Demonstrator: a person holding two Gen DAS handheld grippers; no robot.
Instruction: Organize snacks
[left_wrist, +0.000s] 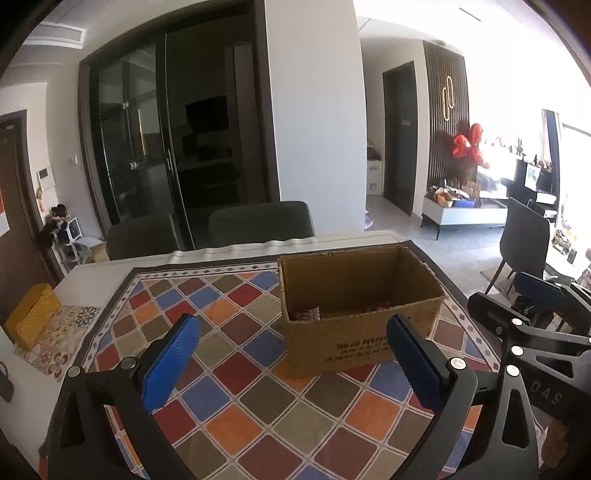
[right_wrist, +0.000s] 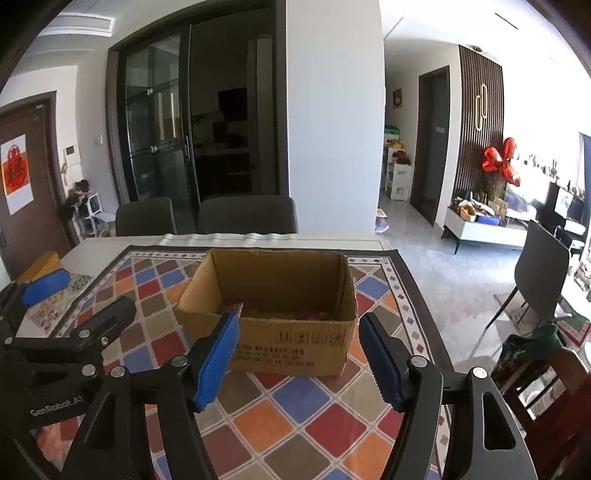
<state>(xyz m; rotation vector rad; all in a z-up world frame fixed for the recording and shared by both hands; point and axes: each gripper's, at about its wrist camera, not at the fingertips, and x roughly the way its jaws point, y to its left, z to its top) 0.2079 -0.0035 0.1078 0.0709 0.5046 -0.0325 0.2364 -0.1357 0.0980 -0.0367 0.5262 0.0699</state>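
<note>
Cardboard box (right_wrist: 295, 332) sits on the counter's checkered cloth (right_wrist: 280, 413), snack packets (right_wrist: 310, 315) low inside. My left gripper (left_wrist: 291, 365) and right gripper (right_wrist: 299, 362): jaws open, empty. Packets likely light, crinkly; I'd pinch an edge.

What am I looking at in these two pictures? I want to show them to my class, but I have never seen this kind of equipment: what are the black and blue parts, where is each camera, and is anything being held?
No robot here: a person holds a two-finger gripper in each hand, with a fisheye camera on each looking forward along its blue-padded fingers. One picture comes from the left gripper, the other from the right gripper; each also glimpses the other at its edge. Both stand open and hold nothing. Ahead, on a table covered by a colourful diamond-patterned cloth, sits an open cardboard box with reddish packets, apparently snacks, at its bottom. A yellow box lies at the table's left edge.
</note>
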